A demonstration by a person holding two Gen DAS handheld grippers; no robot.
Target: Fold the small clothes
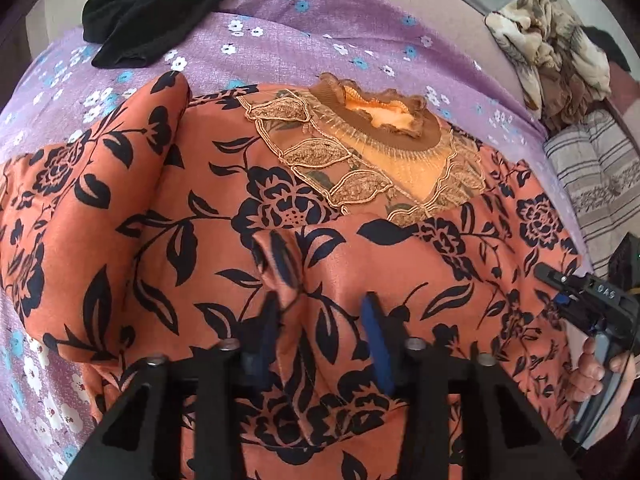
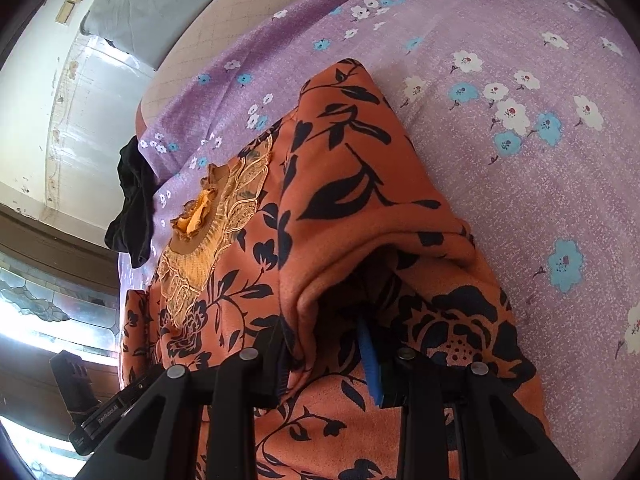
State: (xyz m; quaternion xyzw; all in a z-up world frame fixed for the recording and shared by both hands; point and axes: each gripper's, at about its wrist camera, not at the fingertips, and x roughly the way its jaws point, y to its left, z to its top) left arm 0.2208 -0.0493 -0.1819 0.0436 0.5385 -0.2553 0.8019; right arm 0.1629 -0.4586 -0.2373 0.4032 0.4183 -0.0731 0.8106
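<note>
An orange garment (image 1: pixel 224 184) with a black flower print and a lace collar (image 1: pixel 360 148) lies spread on a purple flowered bedsheet (image 1: pixel 320 40). My left gripper (image 1: pixel 320 304) is low over its middle. Its jaws stand apart, a raised ridge of the cloth runs between them, and the pads do not press it. In the right wrist view my right gripper (image 2: pixel 324 332) is shut on a bunched fold of the orange garment (image 2: pixel 320 184), which drapes over the fingers. The right gripper also shows at the edge of the left wrist view, held by a hand (image 1: pixel 592 368).
A black garment (image 1: pixel 152 12) lies crumpled at the far side of the sheet. A beige patterned heap of cloth (image 1: pixel 552 40) and a striped cushion (image 1: pixel 600 184) sit beyond the bed's right side. A grey pillow (image 2: pixel 152 0) lies further back.
</note>
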